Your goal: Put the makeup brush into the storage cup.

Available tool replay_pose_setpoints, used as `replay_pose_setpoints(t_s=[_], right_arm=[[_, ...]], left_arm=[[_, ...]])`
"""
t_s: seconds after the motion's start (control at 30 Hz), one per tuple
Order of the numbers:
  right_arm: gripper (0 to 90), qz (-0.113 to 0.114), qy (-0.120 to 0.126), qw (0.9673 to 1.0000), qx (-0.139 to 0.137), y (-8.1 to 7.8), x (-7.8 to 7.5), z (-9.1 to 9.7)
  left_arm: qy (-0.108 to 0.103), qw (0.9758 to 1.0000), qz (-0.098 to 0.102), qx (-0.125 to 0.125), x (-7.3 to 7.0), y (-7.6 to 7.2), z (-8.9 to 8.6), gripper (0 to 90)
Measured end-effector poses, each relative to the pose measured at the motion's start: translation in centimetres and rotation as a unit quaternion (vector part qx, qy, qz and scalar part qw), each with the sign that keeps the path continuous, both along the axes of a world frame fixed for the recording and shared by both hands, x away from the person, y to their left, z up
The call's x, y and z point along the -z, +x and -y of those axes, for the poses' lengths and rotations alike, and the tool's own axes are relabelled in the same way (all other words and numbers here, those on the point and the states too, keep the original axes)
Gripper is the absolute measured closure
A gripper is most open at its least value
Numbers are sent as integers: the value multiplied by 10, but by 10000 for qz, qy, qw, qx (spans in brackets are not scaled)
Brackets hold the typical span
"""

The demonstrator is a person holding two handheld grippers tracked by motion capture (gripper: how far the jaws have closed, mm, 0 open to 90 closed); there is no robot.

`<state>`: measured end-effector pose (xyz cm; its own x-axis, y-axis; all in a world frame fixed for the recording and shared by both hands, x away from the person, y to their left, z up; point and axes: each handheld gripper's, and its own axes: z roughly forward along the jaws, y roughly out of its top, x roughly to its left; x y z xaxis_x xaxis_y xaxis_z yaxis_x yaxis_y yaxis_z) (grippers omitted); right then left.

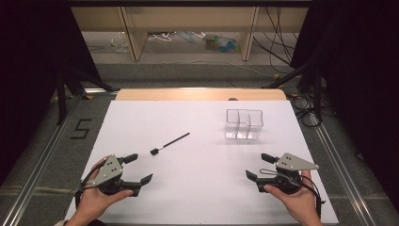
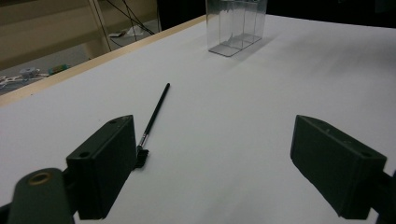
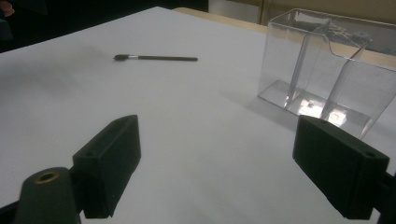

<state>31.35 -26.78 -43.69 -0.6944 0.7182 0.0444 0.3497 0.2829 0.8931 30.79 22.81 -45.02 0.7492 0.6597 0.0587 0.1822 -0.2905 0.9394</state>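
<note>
we look down on a white surface (image 1: pixel 197 188) with a person's hands coming in from six o'clock. the left claw (image 1: pixel 141 167) sits at about seven o'clock on the surface, held in the left hand (image 1: pixel 96 197), and its jaws stand wide with nothing between them. the right claw (image 1: pixel 258 165) sits at about five o'clock, held in the right hand (image 1: pixel 294 202), and its jaws also stand wide and hold nothing. each claw carries a grey three-cornered plate on top and points inward toward the middle of the surface.

the thing nearest the left claw is a thin black brush (image 1: pixel 170 143). it lies flat on the surface a little left of centre, at about one o'clock from the left claw, apart from it. its bristle end points toward seven o'clock and its handle tip toward one o'clock. in the left gripper view we see the brush (image 2: pixel 155 114) with its bristle end just beside the left jaw in the picture, though not between the jaws.

a clear plastic container (image 1: pixel 243 125) with inner dividers stands upright at about twelve o'clock from the right claw, well apart from the brush. in the right gripper view the container (image 3: pixel 322 70) rises just beyond the right jaw, and the brush (image 3: pixel 156 58) lies farther off toward eleven o'clock.
</note>
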Motion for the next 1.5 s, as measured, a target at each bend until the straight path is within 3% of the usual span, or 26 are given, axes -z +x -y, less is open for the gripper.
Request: replay_pose_setpoints(t_s=[0.33, 0.4, 0.47, 0.5, 0.6, 0.63, 0.7, 0.73, 0.83, 0.87, 0.93, 1.0, 1.03, 1.07, 1.2, 1.27, 1.4, 1.47, 1.5], right_arm=[[163, 78, 96, 9999, -29, 0, 1, -3], [162, 109, -29, 9999, -4, 0, 0, -1], [162, 104, -34, 9999, 1, 0, 0, -1], [162, -12, -18, 10000, -10, -1, -1, -1], [163, -2, -20, 10000, -5, -1, -1, -1], [163, 101, -37, 9999, 7, 0, 0, -1], [163, 93, -31, 10000, -1, 0, 0, -1], [163, 96, -34, 9999, -2, 0, 0, -1], [163, -17, -19, 10000, -18, -1, 0, -1], [163, 91, -40, 10000, 6, 0, 0, -1], [163, 91, -39, 10000, -1, 0, 0, -1], [163, -44, -16, 10000, -26, -1, -1, -2], [163, 10, 58, 10000, -29, 0, 1, -3], [163, 37, 31, 10000, -41, 0, 1, -2], [163, 101, 108, 9999, -55, 1, 2, -3], [163, 156, 85, 9998, -50, 2, 2, -3], [163, 128, 95, 9999, -57, 1, 2, -3], [163, 140, 68, 9999, -48, 2, 2, -3], [163, 114, 21, 9999, -40, 1, 2, -2]], left_arm=[[132, 9999, 62, -58, -3, -1, 2, 151], [156, 9998, 83, -57, -4, 0, 3, 152], [275, 9996, 75, -61, -7, 1, 4, 153], [330, 9994, 63, -78, -8, 2, 5, 154], [535, 9985, -87, -58, -13, 9, 9, 157], [562, 9983, -154, -75, -13, 11, 10, 158], [927, 9954, -220, -50, -18, 20, 14, 164], [927, 9954, -220, -50, -18, 20, 14, 174], [1399, 9894, -391, -36, -24, 34, 21, 205], [1493, 9878, -429, -64, -25, 37, 23, 213], [1829, 9816, -545, 0, -27, 46, 26, 224], [1846, 9814, -520, 3, -27, 49, 29, 270], [1830, 9814, -584, -57, -28, 56, 34, 305], [1985, 9782, -615, -39, -30, 60, 35, 316], [2251, 9720, -666, -45, -33, 75, 46, 325], [2415, 9672, -784, 27, -34, 82, 51, 329], [2524, 9637, -869, 59, -32, 93, 58, 333], [2747, 9563, -987, 149, -29, 105, 65, 336], [2747, 9563, -987, 149, -29, 105, 65, 338]])
